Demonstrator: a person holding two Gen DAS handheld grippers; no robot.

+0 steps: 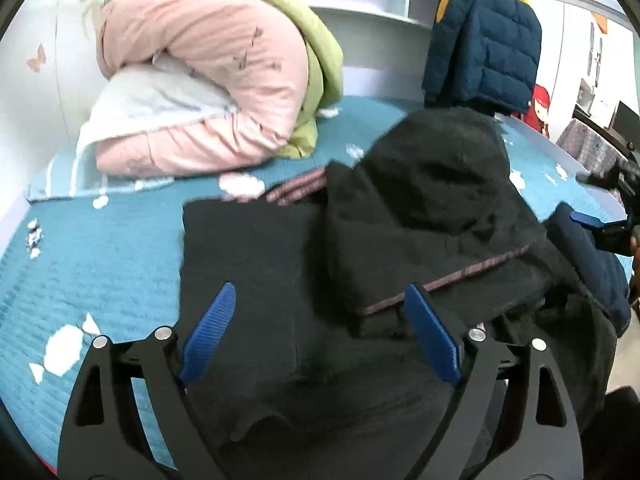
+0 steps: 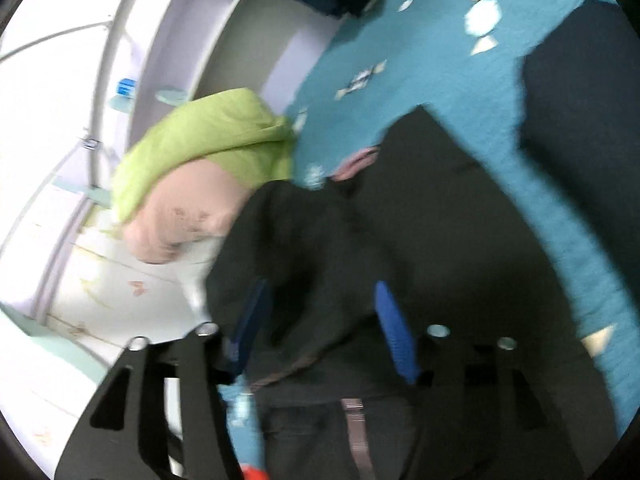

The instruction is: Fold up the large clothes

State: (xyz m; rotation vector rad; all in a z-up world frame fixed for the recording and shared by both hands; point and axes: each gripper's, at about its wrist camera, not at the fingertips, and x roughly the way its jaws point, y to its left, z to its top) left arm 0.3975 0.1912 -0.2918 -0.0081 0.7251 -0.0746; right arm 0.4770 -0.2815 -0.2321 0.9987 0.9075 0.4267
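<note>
No lettering, label, brand or number can be read anywhere in either wrist view.

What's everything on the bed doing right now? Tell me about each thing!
Black garment: lying partly folded on the bed, hood flopped on top.
Left gripper: open, over the black garment, holding nothing.
Right gripper: open, picture blurry, dark cloth beneath it.
Pink and green quilt: bundled in a heap at the bed's far end.
Blue puffer jacket: hanging upright behind the bed.
Teal bedspread: spread flat.
</note>
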